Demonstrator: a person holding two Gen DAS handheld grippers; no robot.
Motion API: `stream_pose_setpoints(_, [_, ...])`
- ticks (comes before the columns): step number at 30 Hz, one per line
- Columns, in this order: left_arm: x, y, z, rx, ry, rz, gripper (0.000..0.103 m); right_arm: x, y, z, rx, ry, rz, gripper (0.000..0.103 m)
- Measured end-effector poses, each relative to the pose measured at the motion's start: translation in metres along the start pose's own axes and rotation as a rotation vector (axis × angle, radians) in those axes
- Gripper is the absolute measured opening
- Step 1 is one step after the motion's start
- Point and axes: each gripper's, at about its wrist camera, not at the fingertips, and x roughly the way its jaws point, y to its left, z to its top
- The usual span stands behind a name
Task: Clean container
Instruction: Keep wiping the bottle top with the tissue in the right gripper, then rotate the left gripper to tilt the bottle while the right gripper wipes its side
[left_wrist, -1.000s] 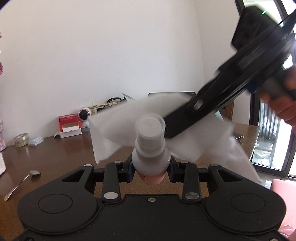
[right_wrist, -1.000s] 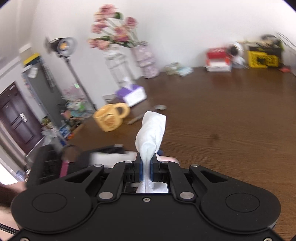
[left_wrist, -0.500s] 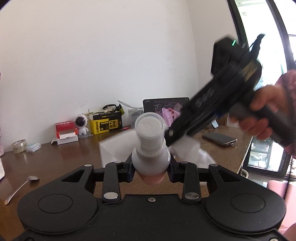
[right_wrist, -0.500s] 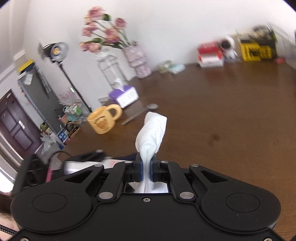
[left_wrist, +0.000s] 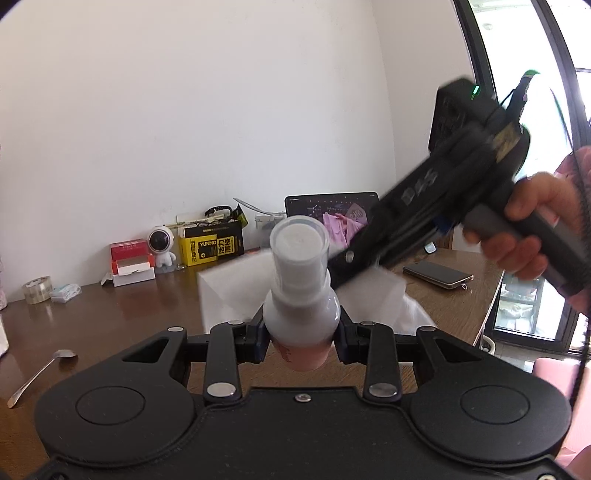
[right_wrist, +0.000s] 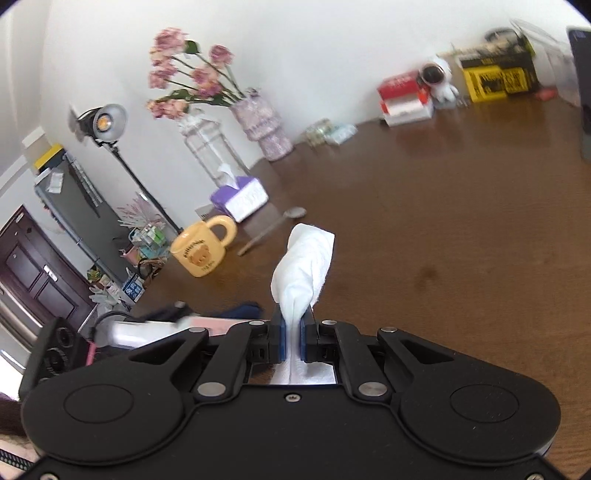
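My left gripper (left_wrist: 300, 338) is shut on a white and pink spray bottle (left_wrist: 300, 295) and holds it upright above the table, its clear cap toward the camera. My right gripper (right_wrist: 292, 341) is shut on a white tissue (right_wrist: 304, 266) that sticks out past the fingers. In the left wrist view the right gripper (left_wrist: 354, 271) comes in from the upper right, held by a hand, with the tissue (left_wrist: 236, 291) spread just behind the bottle. Whether tissue and bottle touch is hidden.
The brown table (right_wrist: 461, 236) carries a yellow mug (right_wrist: 201, 251), a spoon (right_wrist: 271, 229), a purple tissue box (right_wrist: 242, 197) and a flower vase (right_wrist: 264, 125) on the left. Boxes (left_wrist: 212, 243), a toy astronaut (left_wrist: 161, 245), a tablet (left_wrist: 328, 210) and a phone (left_wrist: 437, 274) stand at the back.
The right gripper has pulled back up and to the right, away from the bottle's cap. The tissue has dropped lower behind the bottle. The left gripper has kept the bottle still.
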Motion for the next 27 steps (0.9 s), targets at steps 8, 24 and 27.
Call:
stream_pose_setpoints(8, [0.005, 0.003, -0.003, -0.017, 0.029, 0.025, 0.034, -0.013, 0.052, 0.002, -0.119, -0.027, 0.122, 0.007])
stream_pose_setpoints(24, [-0.014, 0.002, 0.003, -0.060, -0.018, -0.007, 0.034, -0.012, 0.011, 0.007, 0.014, -0.084, 0.043, 0.008])
stream_pose_setpoints(27, [-0.015, 0.008, 0.007, -0.093, -0.003, -0.017, 0.034, -0.002, -0.012, 0.000, 0.078, -0.079, 0.045, 0.008])
